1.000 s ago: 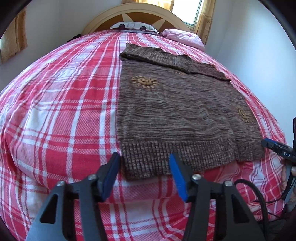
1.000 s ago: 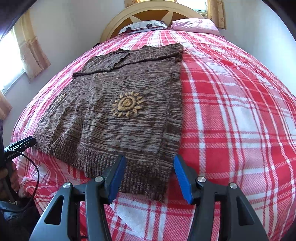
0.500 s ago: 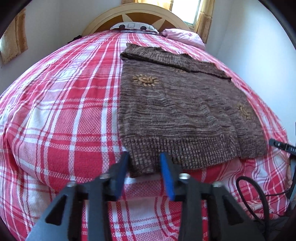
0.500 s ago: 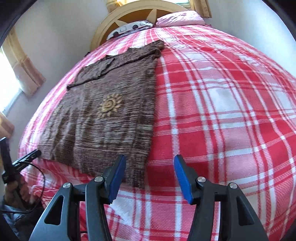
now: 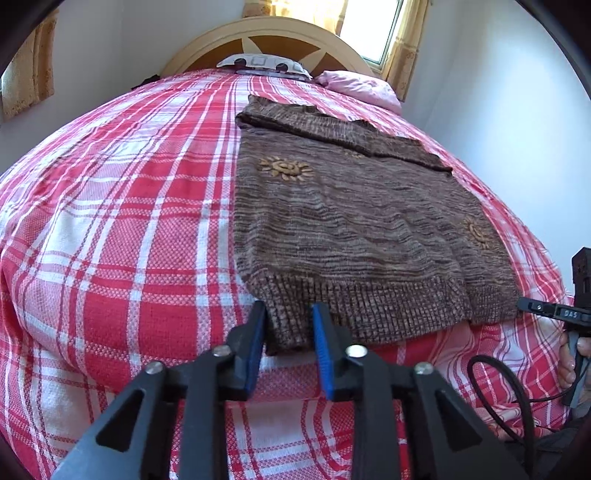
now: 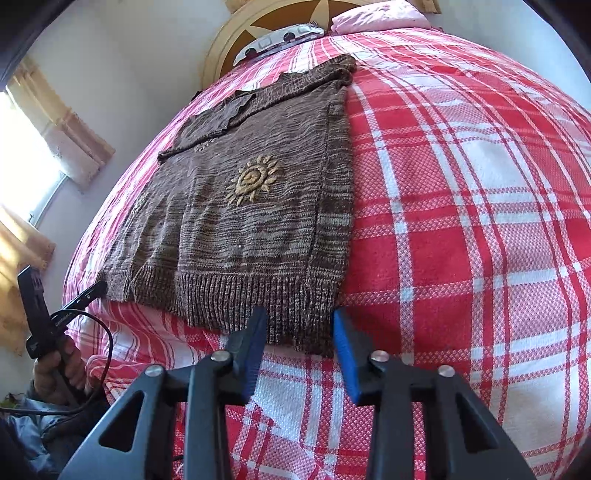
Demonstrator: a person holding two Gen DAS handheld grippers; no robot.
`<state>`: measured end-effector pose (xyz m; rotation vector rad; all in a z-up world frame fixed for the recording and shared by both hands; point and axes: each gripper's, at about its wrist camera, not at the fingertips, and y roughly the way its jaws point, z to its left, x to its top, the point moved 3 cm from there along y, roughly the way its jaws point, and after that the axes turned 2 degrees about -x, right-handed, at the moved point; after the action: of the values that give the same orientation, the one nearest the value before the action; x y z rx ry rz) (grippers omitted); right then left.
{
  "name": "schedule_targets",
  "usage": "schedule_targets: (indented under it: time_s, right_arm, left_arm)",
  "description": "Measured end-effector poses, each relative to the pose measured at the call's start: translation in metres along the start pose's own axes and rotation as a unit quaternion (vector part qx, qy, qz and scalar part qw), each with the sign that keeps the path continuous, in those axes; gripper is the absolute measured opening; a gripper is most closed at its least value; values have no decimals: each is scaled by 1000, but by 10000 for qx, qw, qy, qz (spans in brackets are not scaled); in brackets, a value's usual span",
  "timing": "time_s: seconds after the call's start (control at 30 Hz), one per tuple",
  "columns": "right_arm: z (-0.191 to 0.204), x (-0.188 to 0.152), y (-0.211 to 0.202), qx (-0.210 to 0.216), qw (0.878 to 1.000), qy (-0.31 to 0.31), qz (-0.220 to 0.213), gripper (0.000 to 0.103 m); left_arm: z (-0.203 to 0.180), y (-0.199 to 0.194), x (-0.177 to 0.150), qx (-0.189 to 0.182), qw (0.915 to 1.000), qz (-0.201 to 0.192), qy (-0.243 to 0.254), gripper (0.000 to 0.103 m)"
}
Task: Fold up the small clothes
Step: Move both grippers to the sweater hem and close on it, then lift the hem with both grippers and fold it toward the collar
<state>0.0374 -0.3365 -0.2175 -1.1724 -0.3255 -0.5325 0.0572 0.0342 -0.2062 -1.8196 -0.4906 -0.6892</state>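
A brown knitted sweater [image 5: 354,221] with yellow sun motifs lies flat on the red plaid bed; it also shows in the right wrist view [image 6: 243,206]. Its sleeves are folded across the top. My left gripper [image 5: 289,325] is partly closed around the sweater's near left hem corner, blue pads on either side of the ribbing. My right gripper [image 6: 300,328] is open with its pads straddling the near right hem corner. Whether either one pinches the fabric is not clear.
The red and white plaid bedcover [image 5: 122,229] fills both views. A pink pillow [image 5: 360,86] and wooden headboard [image 5: 273,35] are at the far end. White walls and curtained windows flank the bed. The other hand and its cable show at each view's edge [image 6: 59,332].
My left gripper has narrowed and moved onto the left hem corner. My right gripper has swung back left from the bare bedcover to the right hem corner.
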Motion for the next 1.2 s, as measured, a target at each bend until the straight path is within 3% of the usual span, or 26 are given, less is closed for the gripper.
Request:
schedule_targets:
  time_s: [0.07,0.27,0.43,0.53,0.93,1.2]
  right_arm:
    - [-1,1,-2,160,9998,78,-33,7]
    - [2,9,-29,455,9969,110,-638,5]
    - [1,9,-23,478,9970,132,-594,5]
    - [5,14,-42,832,9916,90,-984,5]
    - [11,26,-66,1205,9817,170,-1464,5]
    - [2,46,-71,1384,9773,454,-1538,5]
  left_arm:
    - [2,-1,1,-173,9998,9,-65,9]
    - [11,-10,8,-582,9974,-171,-390,8]
    - [11,-13,11,-702,9963,-208,-457,7]
    - [10,-25,19,-965,9927,-426,-583,7]
    - [11,-42,37,-1270,9875,-679,-642,7]
    - [10,-48,69,-1355,9852,-906,-528,7]
